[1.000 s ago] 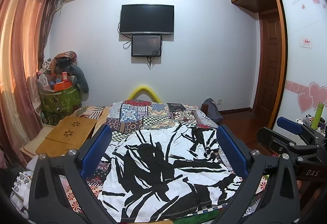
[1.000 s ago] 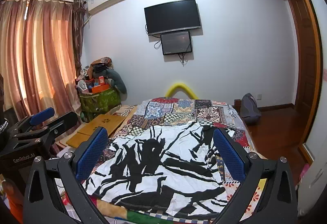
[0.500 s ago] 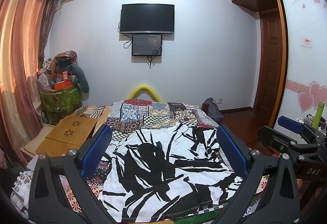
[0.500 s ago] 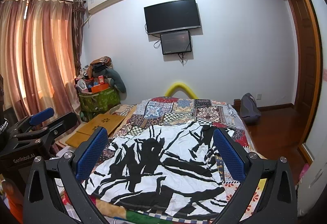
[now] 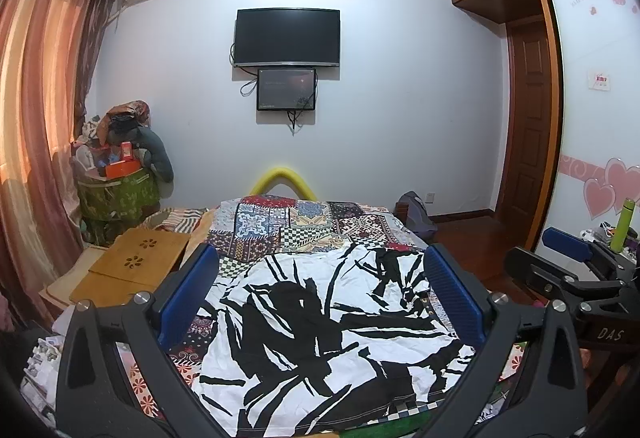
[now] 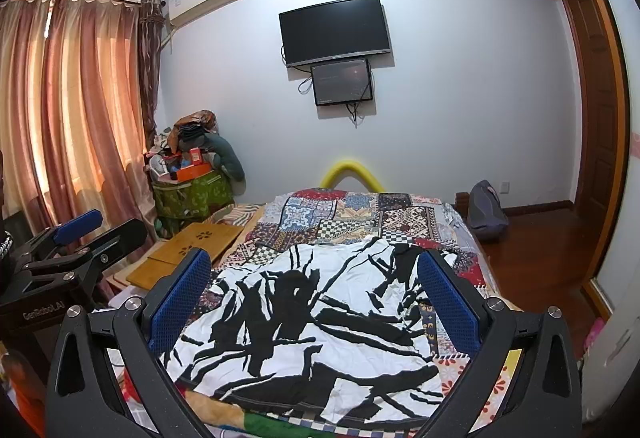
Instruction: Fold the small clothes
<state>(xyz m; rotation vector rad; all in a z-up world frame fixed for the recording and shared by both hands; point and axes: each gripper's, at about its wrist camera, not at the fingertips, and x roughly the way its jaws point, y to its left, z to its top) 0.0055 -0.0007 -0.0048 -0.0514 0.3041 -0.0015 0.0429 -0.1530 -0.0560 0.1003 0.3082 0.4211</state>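
Observation:
A white garment with bold black streaks (image 5: 320, 326) lies spread flat on the near half of a bed; the right wrist view shows the same garment (image 6: 316, 322). My left gripper (image 5: 320, 294) hovers above it, open, with nothing between its blue pads. My right gripper (image 6: 316, 294) is also open and empty, held above the cloth. In the left wrist view the right gripper (image 5: 576, 262) shows at the right edge. In the right wrist view the left gripper (image 6: 76, 242) shows at the left edge.
A patchwork cover (image 5: 304, 226) drapes the bed. Wooden lap trays (image 5: 132, 270) lie left of it, beside a heaped green basket (image 5: 116, 194) and curtains (image 6: 72, 110). A bag (image 6: 486, 214) sits on the wooden floor at right. A television (image 5: 287, 38) hangs on the far wall.

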